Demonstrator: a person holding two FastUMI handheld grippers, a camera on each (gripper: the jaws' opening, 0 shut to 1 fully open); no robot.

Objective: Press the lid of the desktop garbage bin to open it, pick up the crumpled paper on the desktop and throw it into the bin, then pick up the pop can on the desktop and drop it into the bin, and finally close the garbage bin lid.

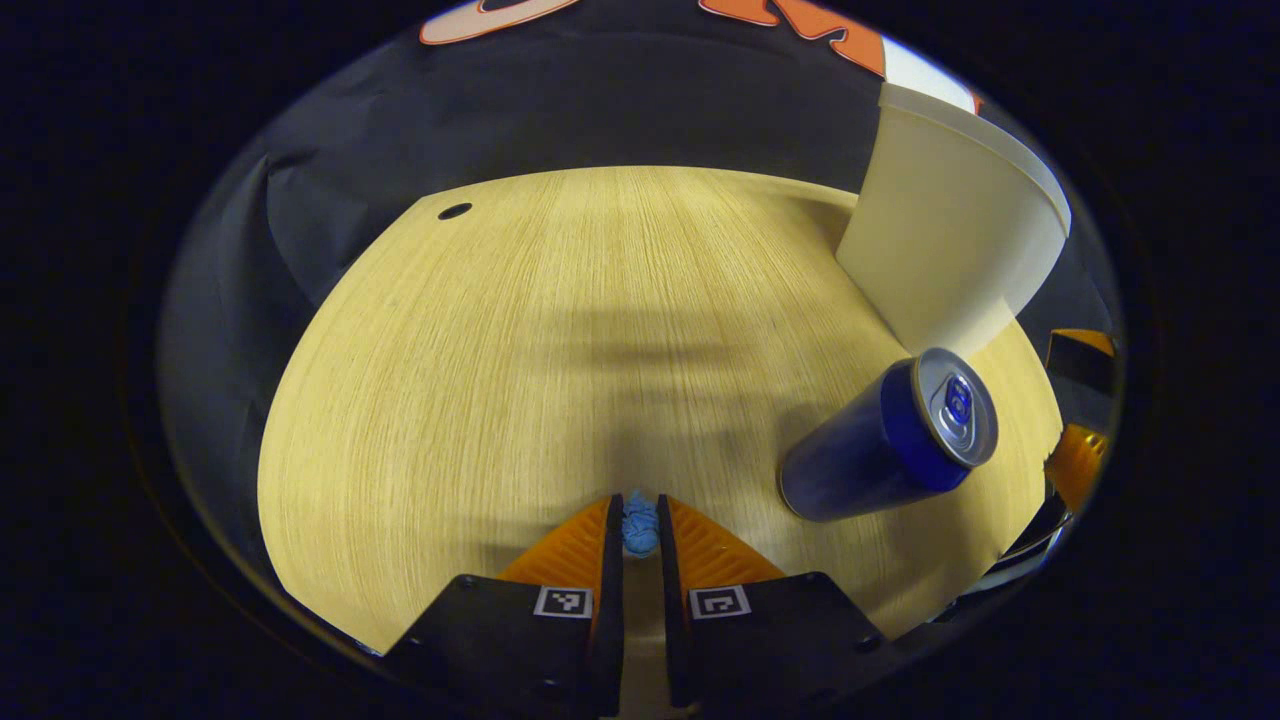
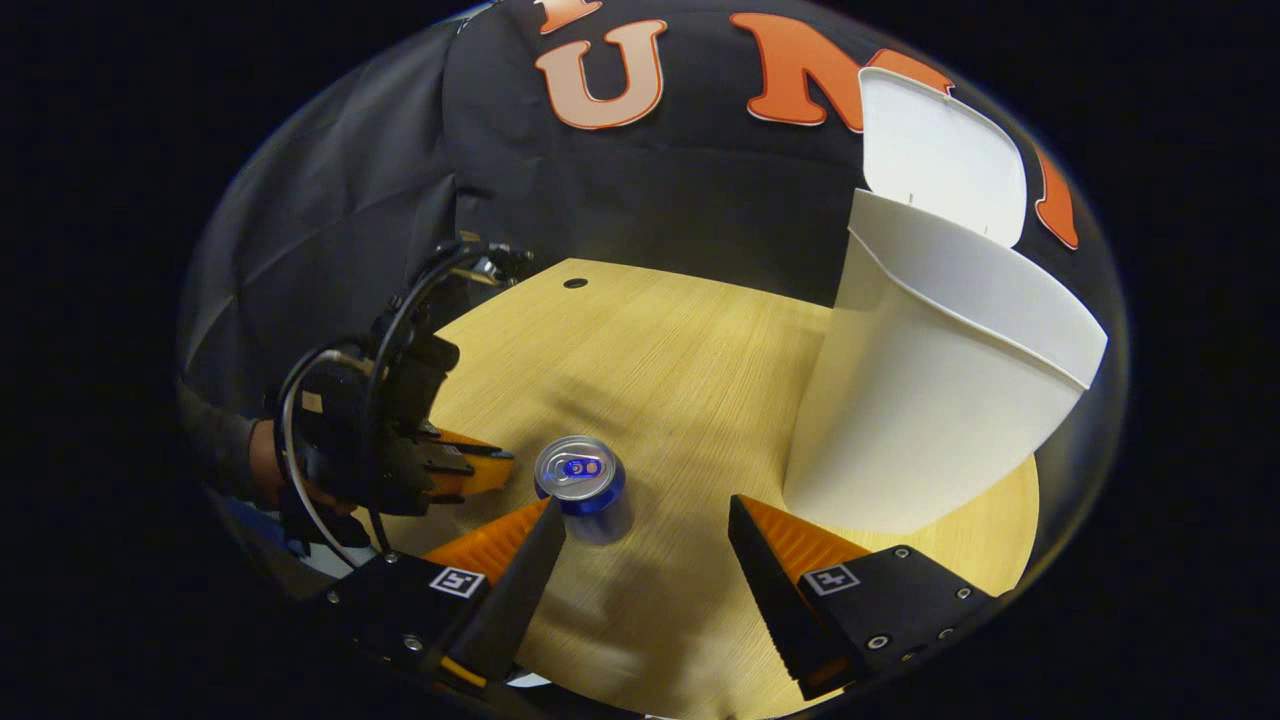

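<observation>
- The left hand-held gripper (image 1: 640,520) was held low over the bench (image 1: 520,360), its two fingers drawn almost together with a small blue crumpled paper (image 1: 640,527) pinched between their tips.
- In the right gripper view, that same gripper (image 2: 470,465) showed at the left, gripped by a gloved hand (image 2: 340,440) with a dark sleeve behind it and cables looping over its body; it pointed toward the pop can (image 2: 582,483), near it but apart.
- The right hand-held gripper (image 2: 645,515) hung above the bench (image 2: 680,380) with its fingers spread wide and nothing held between them.
- The can stood upright on the bench just beyond the tip of the right gripper's left-hand finger (image 2: 520,550); whether they touched could not be told.
- The can had a dark blue body with a silver top and pull tab; in the left gripper view it (image 1: 890,435) stood to the right of the closed fingers, near the foot of the bin.
- The white garbage bin (image 2: 930,390) stood on the far right part of the bench, wider at the rim than at the base.
- Its lid (image 2: 940,170) stood raised behind the rim, leaving the mouth open.
- In the left gripper view the bin (image 1: 950,220) rose at the upper right, behind the can.
- The bench was pale wood grain, with a small dark round hole (image 1: 454,211) near its far edge.
</observation>
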